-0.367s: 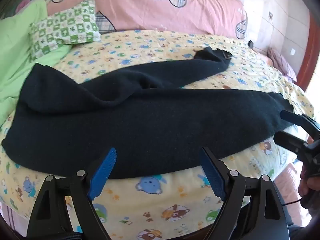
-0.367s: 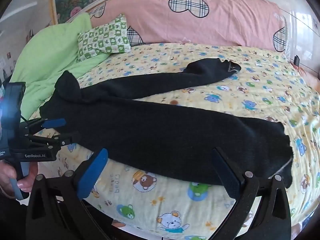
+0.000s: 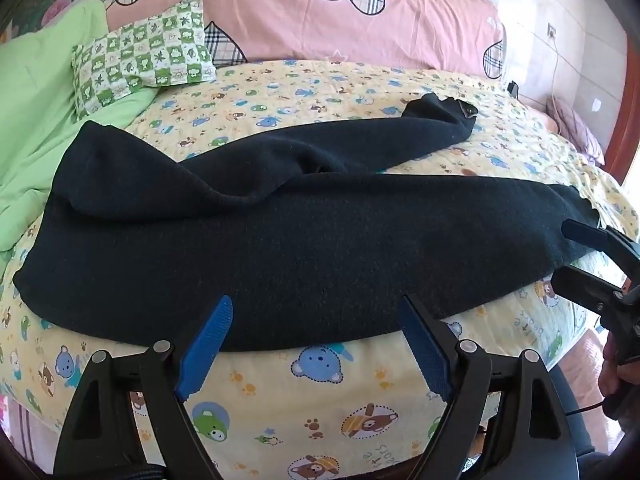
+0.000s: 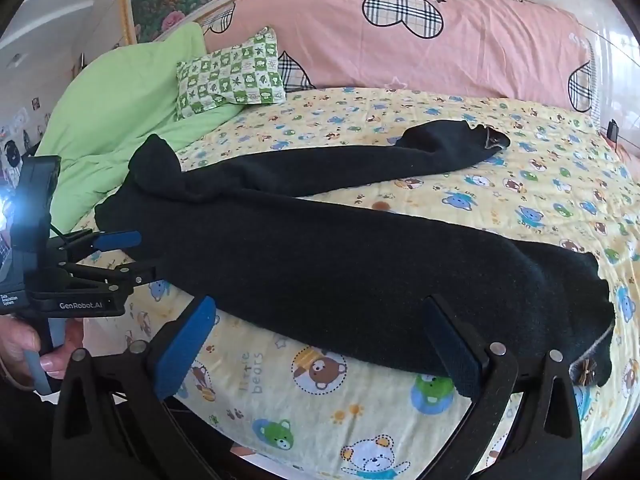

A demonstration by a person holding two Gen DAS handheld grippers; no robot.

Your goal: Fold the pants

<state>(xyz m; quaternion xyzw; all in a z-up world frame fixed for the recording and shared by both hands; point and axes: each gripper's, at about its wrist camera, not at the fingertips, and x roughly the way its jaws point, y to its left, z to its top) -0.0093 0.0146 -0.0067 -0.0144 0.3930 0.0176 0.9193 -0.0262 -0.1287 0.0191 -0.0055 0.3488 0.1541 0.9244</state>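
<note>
Black pants point(image 3: 304, 240) lie spread across the bed, waist at the left, two legs running right; the far leg angles away toward the back right. They also show in the right wrist view point(image 4: 340, 264). My left gripper point(image 3: 320, 340) is open and empty, at the pants' near edge by the middle. My right gripper point(image 4: 324, 344) is open and empty, at the near leg's edge close to the cuff. The right gripper also shows at the right edge of the left wrist view point(image 3: 580, 256), by the near cuff. The left gripper shows in the right wrist view point(image 4: 132, 256), by the waist.
The bed has a yellow bear-print sheet point(image 3: 320, 400). A green blanket point(image 3: 32, 112) and a green checked pillow point(image 3: 144, 60) lie at the back left. A long pink pillow point(image 3: 360, 20) runs along the headboard. The bed's front edge is just below both grippers.
Both grippers have shifted slightly, staying open at the pants' near edge. The pants have not moved.
</note>
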